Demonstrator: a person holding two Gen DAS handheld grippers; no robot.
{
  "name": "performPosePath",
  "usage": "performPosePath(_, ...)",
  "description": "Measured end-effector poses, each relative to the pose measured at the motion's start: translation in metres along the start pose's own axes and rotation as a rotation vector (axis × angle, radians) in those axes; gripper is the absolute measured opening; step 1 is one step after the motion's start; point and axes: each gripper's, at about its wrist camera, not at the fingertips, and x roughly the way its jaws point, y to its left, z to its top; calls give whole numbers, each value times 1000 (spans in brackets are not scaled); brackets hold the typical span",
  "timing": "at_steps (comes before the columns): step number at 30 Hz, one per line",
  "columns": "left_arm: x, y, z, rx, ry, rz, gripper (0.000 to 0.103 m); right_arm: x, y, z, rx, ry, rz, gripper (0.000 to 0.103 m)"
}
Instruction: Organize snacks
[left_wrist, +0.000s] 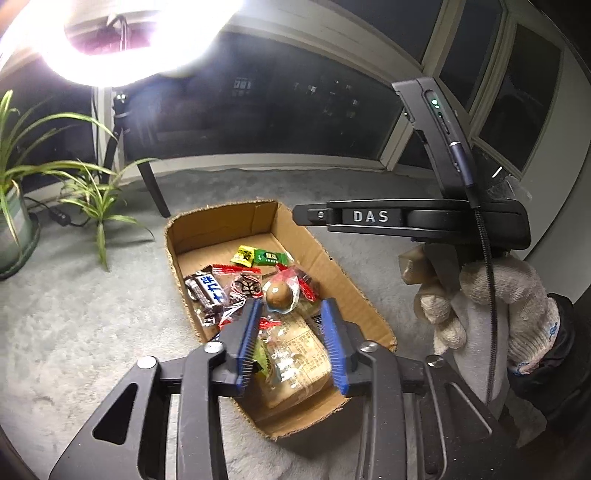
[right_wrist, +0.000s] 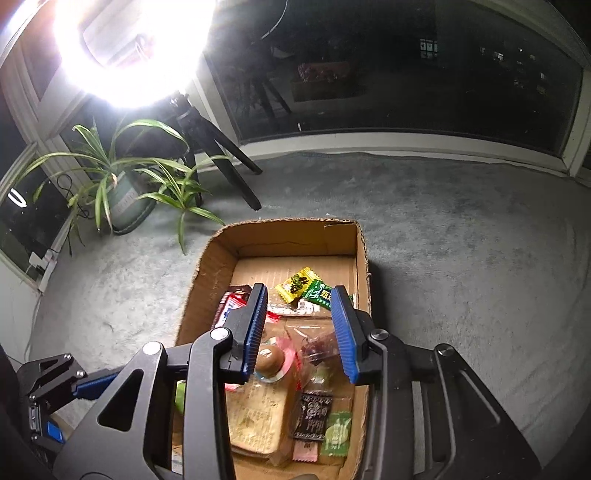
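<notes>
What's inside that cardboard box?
The cardboard box holds wrapped snacks: a yellow candy, a green candy, a packed egg and a tan packet. Whatever lies under them is hidden.

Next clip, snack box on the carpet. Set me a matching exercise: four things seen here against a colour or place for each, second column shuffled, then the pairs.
Things:
1. yellow candy
2. brown egg
3. potted plant
4. cardboard box

Descriptions:
A. stands on the carpet left of the box, under the lamp
B. holds all the snacks
C. lies beside a green candy near the box's far end
D. round, in a clear wrapper, mid-box

Pairs: 1-C, 2-D, 3-A, 4-B
</notes>
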Motion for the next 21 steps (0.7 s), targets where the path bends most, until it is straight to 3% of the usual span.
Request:
performPosePath(4,-15,1,-2,26,-19,9,37,-20,13,-4,-1,-34,-15,38)
performPosePath(5,-18,2,-2,30,-22,10,38,-26,18,-6,-3,-43,-17,42)
performPosePath(7,-26,4,-5,37,-31,16,50,-39,27,-11,-6,-75,-25,71)
performPosePath(11,-48,12,-9,44,-46,23,52,-68,48,-21,-14,-134,-41,74)
performPosePath(15,-73,20,-14,44,-77,50,66,-90,65,-33,-4,-164,-47,80)
performPosePath(20,-104,30,-21,41,-106,84,73,-112,85,-56,6,-182,-99,81)
performPosePath(21,-109,32,-23,38,-107,90,75,-114,87,-61,10,-182,-113,87)
